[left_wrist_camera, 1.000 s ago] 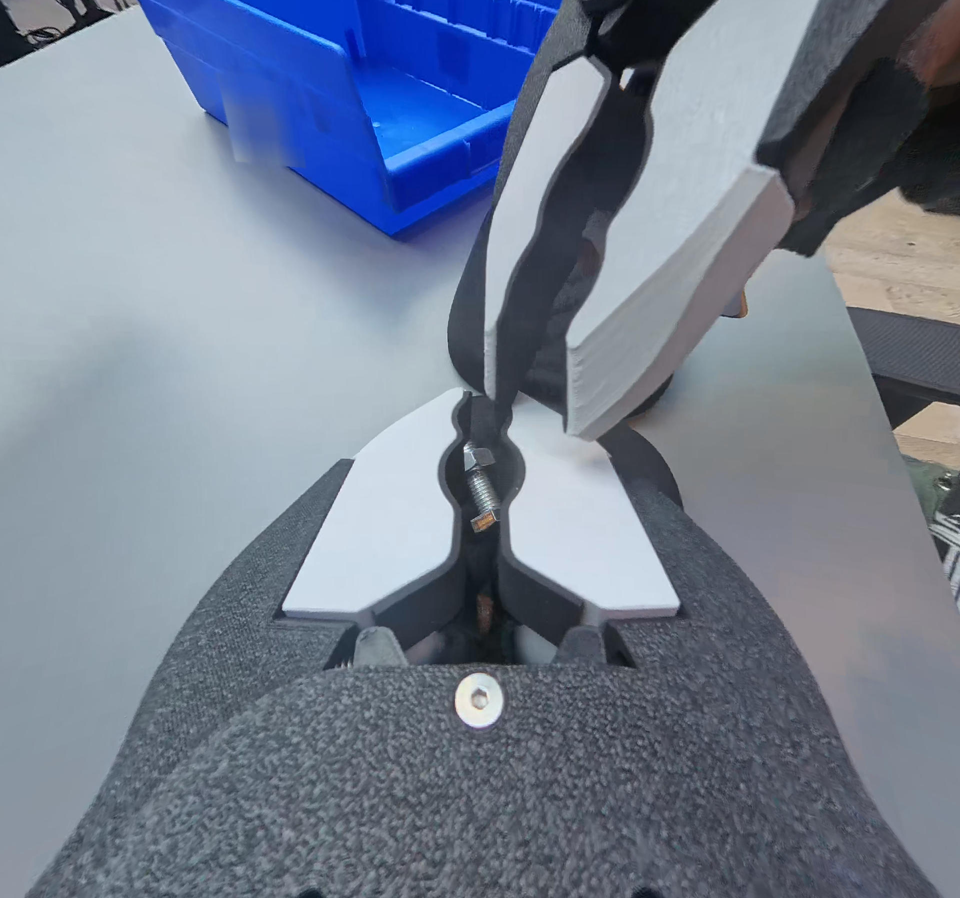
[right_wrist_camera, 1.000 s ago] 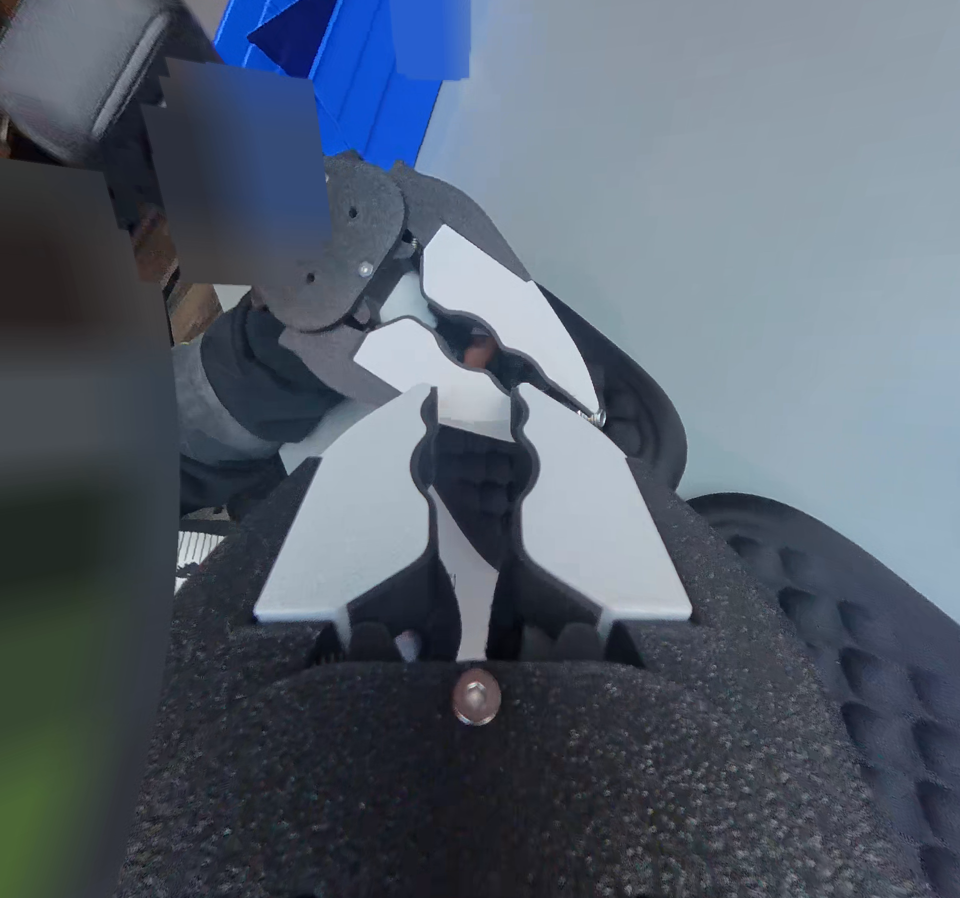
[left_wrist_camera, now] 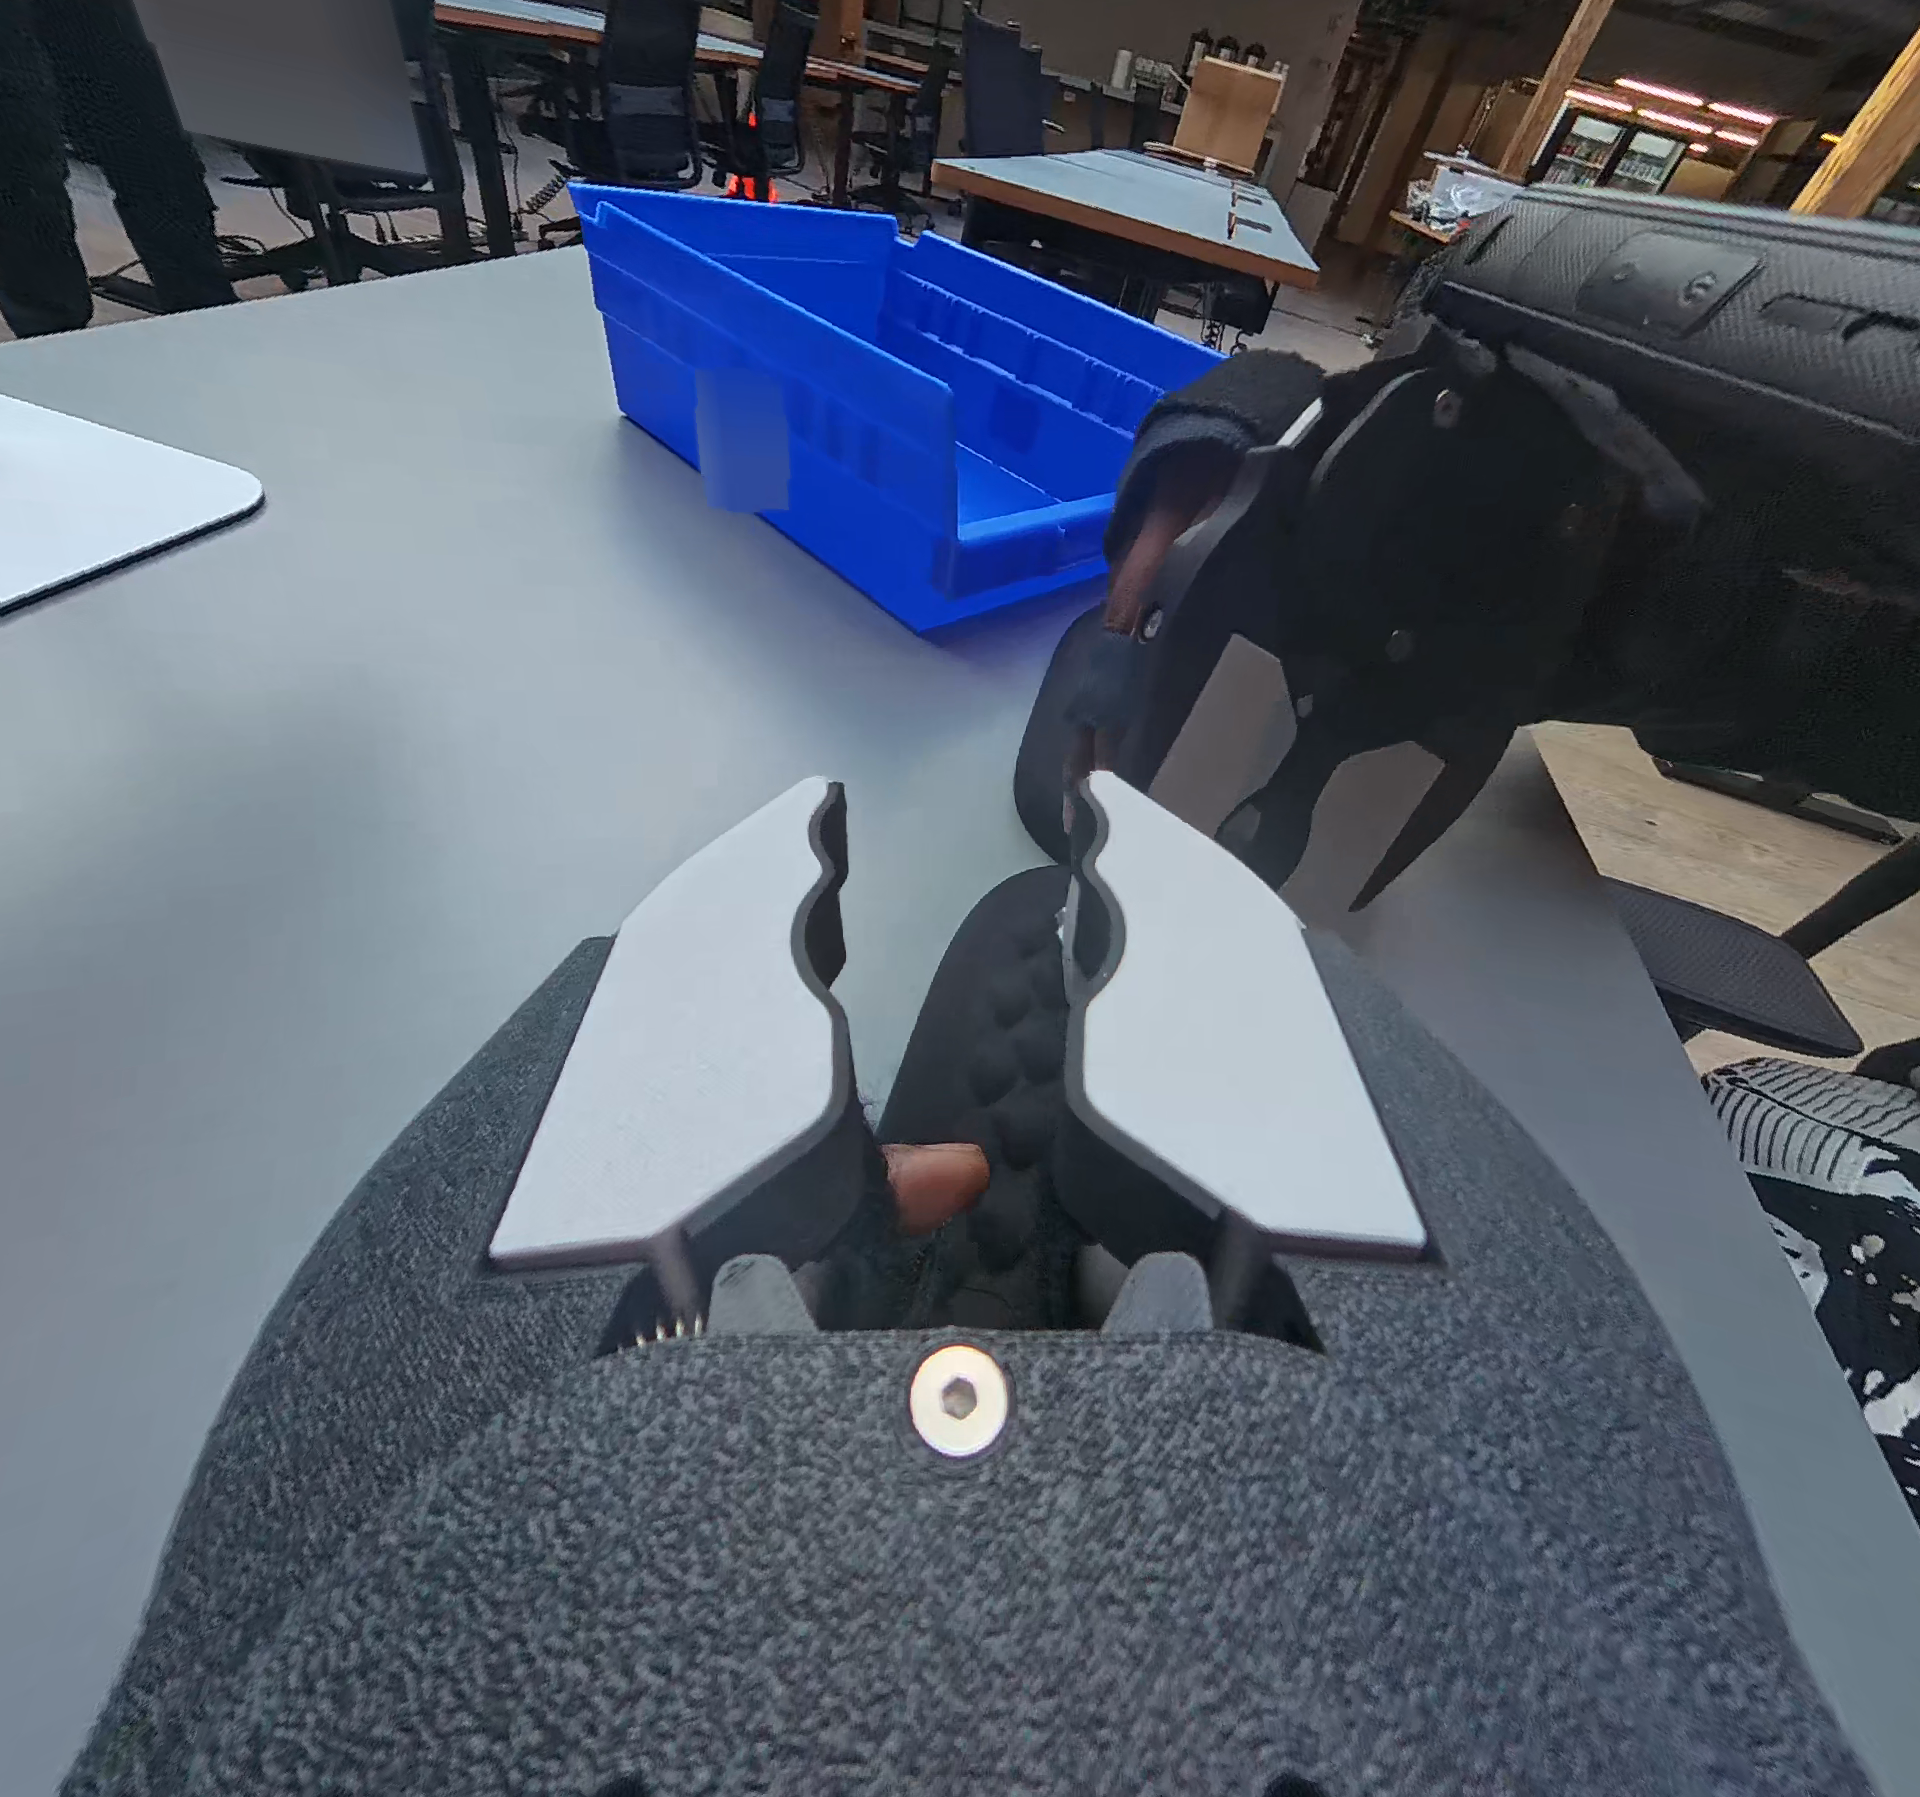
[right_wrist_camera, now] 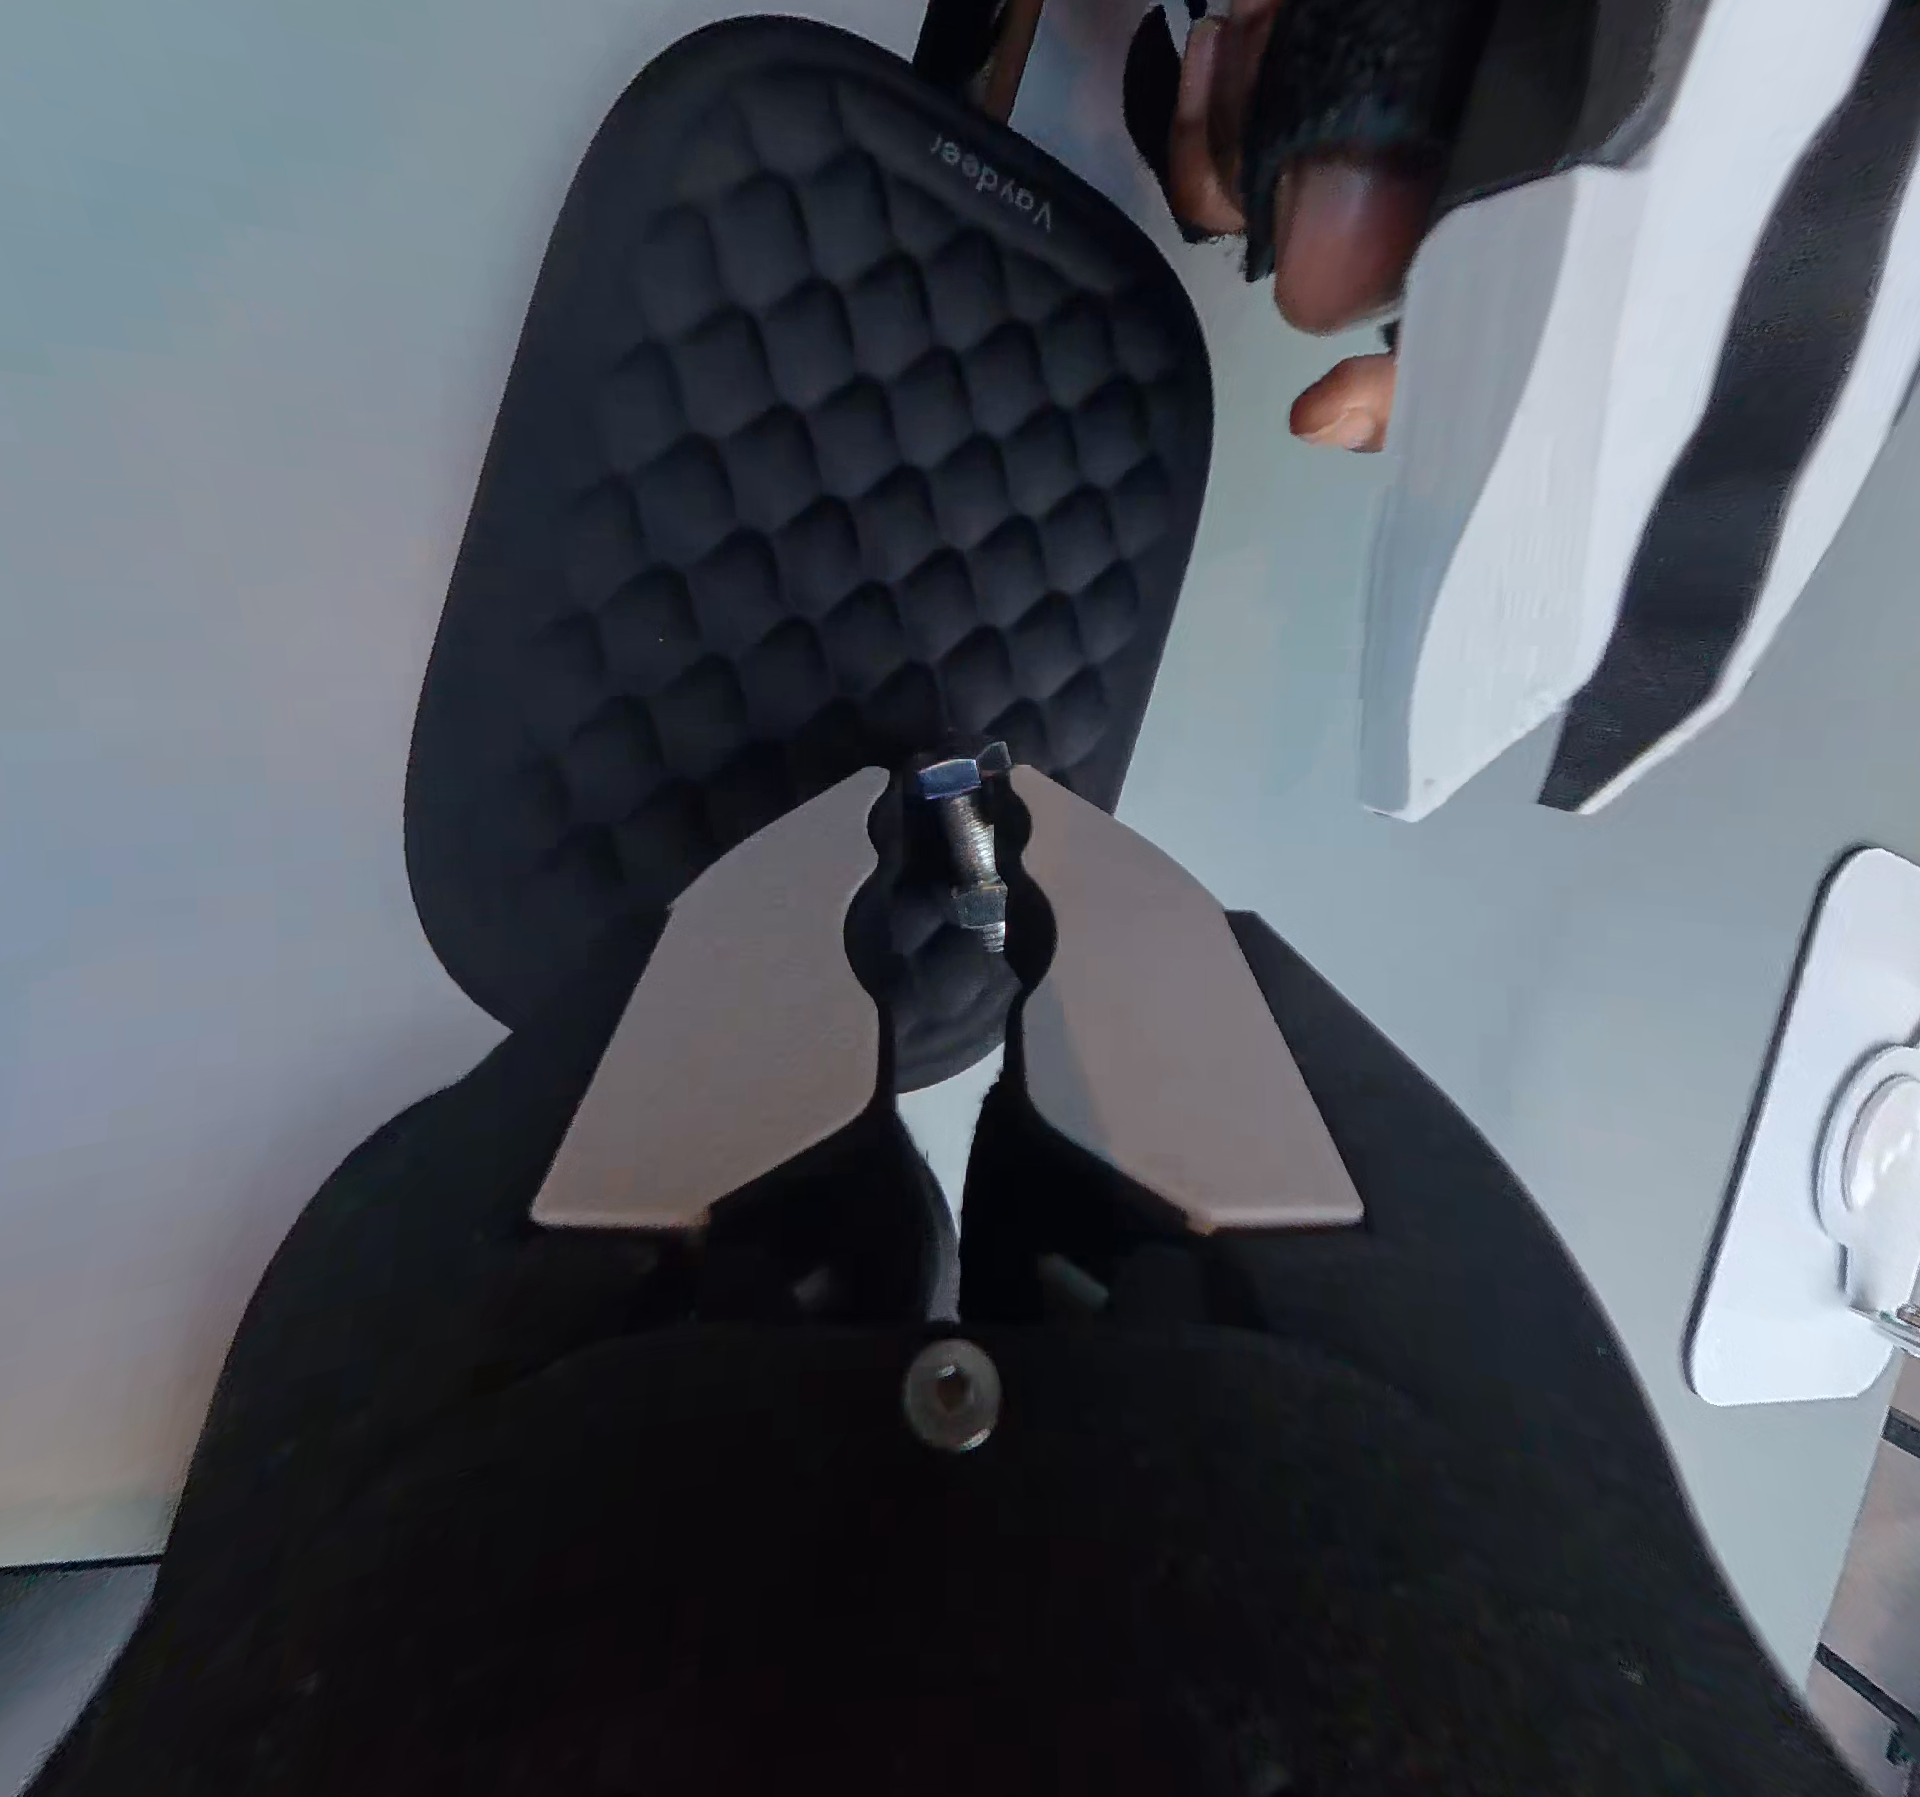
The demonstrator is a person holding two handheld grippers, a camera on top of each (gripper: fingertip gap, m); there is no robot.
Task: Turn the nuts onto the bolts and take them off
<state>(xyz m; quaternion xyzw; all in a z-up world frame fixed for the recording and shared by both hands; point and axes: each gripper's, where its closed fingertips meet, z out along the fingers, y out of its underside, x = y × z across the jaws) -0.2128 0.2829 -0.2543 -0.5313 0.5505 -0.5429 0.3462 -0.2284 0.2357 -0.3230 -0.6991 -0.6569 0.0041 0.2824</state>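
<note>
My right claw (right_wrist_camera: 945,791) is closed nearly all the way, its tips pinching the bolt (right_wrist_camera: 968,843) just under the head, so the threaded end points back toward my camera with the nut (right_wrist_camera: 979,906) sitting low on the threads. I judge that grip leaves the nut free in the gap between the fingers, where the other claw could reach it. Under the bolt lies the black quilted pad (right_wrist_camera: 831,459), probably there so a dropped part doesn't roll off. My left claw (left_wrist_camera: 961,797) is spread wide and holds nothing; it hovers over the near end of that pad, with the right one off to its side. The blue bin (left_wrist_camera: 790,376) stands farther back on the grey table (left_wrist_camera: 364,708), well apart from the work. I'd guess the next move is bringing the empty claw onto the nut to turn it
</note>
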